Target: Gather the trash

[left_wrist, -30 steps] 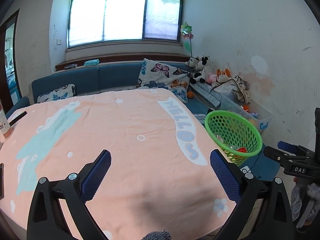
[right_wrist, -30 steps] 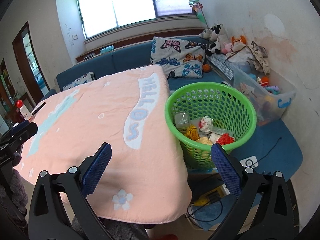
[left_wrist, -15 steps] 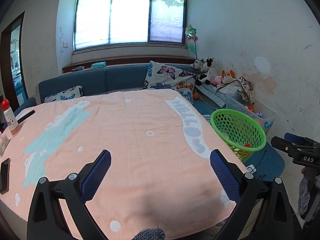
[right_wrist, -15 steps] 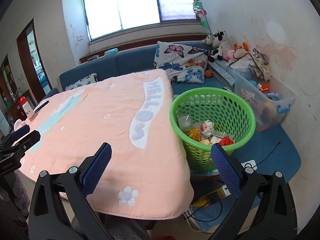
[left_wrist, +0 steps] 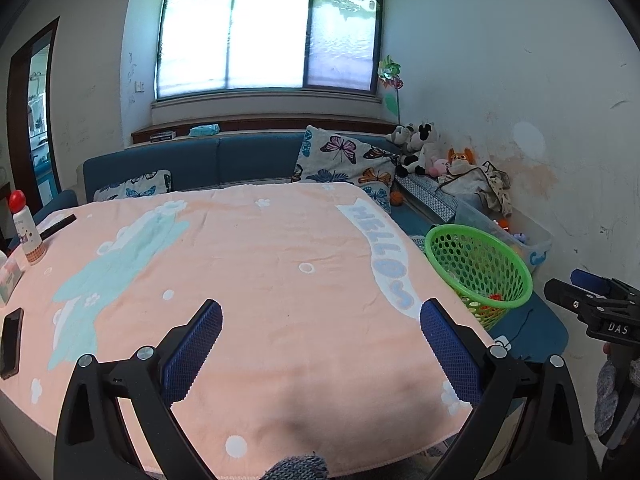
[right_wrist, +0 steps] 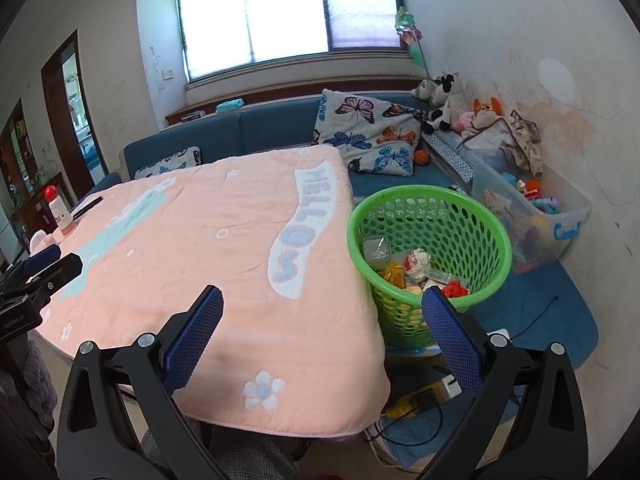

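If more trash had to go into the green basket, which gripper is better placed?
Right. The right gripper hangs open beside the green basket; the left gripper, also open, is over the tablecloth's middle.

A home living room: blue sofa [left_wrist: 192, 162], butterfly cushions [right_wrist: 370, 136], stuffed toys [right_wrist: 444, 100].

Two grippers are counted: the left gripper [left_wrist: 320, 332] and the right gripper [right_wrist: 322, 320], each with two blue-padded fingers set wide apart and nothing between them. One tabletop [left_wrist: 248, 248] under one pink cloth is recorded. One green basket [right_wrist: 472, 216] is noted beside it; the trash pieces inside are heaped and cannot be counted exactly. On the tabletop: one red-capped bottle [left_wrist: 26, 232], one dark phone [left_wrist: 10, 342]. Two butterfly cushions are seen, one large [right_wrist: 372, 136], one small [right_wrist: 168, 162]. One clear storage bin [right_wrist: 560, 220] is logged.
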